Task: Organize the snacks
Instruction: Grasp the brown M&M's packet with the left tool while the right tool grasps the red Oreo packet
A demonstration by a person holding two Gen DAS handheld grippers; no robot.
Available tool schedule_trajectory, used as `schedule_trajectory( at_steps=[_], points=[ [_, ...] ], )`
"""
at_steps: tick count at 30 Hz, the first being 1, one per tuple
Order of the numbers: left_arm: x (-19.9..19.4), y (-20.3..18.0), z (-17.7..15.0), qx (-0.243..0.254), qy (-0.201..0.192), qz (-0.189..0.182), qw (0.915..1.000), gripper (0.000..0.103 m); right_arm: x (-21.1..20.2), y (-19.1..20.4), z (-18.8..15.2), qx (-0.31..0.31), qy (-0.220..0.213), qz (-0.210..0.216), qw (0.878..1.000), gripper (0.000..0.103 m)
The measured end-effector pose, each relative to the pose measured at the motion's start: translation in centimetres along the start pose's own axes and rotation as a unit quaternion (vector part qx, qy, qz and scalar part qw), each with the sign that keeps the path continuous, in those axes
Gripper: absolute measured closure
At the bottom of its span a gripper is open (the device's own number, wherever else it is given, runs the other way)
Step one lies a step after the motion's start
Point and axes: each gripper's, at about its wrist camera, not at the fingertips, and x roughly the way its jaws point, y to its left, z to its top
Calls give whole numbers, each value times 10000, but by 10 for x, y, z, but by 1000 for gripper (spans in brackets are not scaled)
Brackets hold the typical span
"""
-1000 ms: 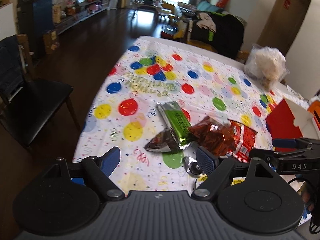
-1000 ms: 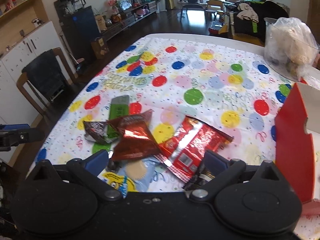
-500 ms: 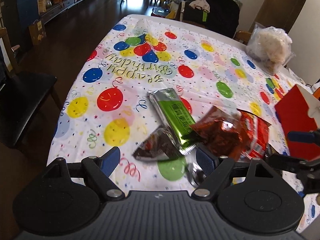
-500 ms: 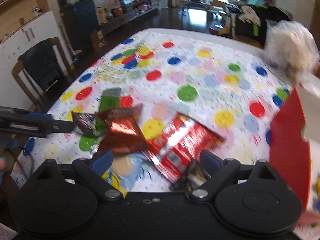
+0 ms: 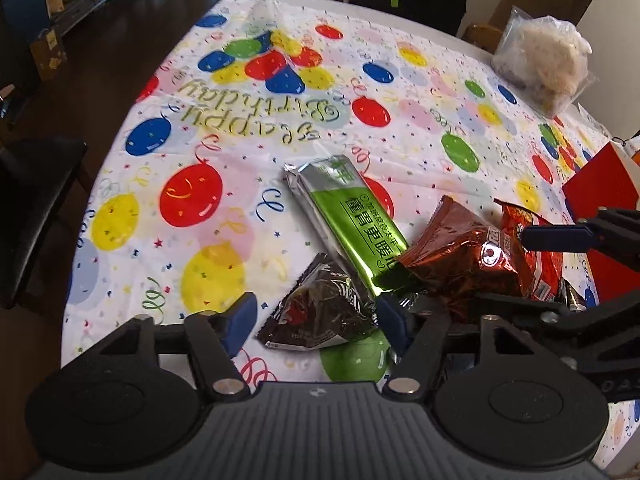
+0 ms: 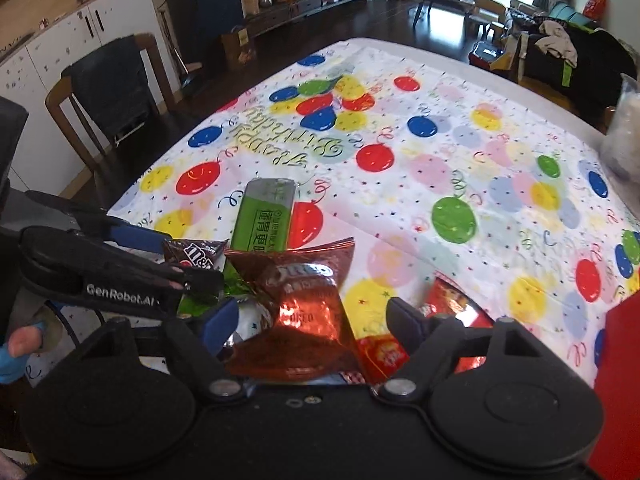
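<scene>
Both grippers' jaws have just been closing, pads not yet pressing: left gripper straddles the dark M&M's packet, right gripper the copper Oreo bag, both at six o'clock. The green packet, overlapping at twelve o'clock, may get dragged along.

The worktop's cloth is white, strewn with red, blue, yellow and green balloons, confetti and streamers. Beside its red balloon lies a silver-and-green packet. Next to that packet sit a dark brown M&M's bag, a coppery-brown foil Oreo bag and a red wrapper. The box is red.
</scene>
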Motion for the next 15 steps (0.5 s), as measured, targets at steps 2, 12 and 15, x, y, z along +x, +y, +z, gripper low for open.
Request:
schedule_trajectory(
  at_steps=[2,12,15],
  points=[
    [1,2,0,-47,9,-71,10000,39,5,0,1,18,51,59,10000,29],
    [-4,13,-1,-287,-33,-234,9993,59,9,5,0,95,133,40,9999,57],
    [-8,17,-3,-379,-78,-236,9990,63,6,6,-1,115,100,-1,9999,61]
  ],
)
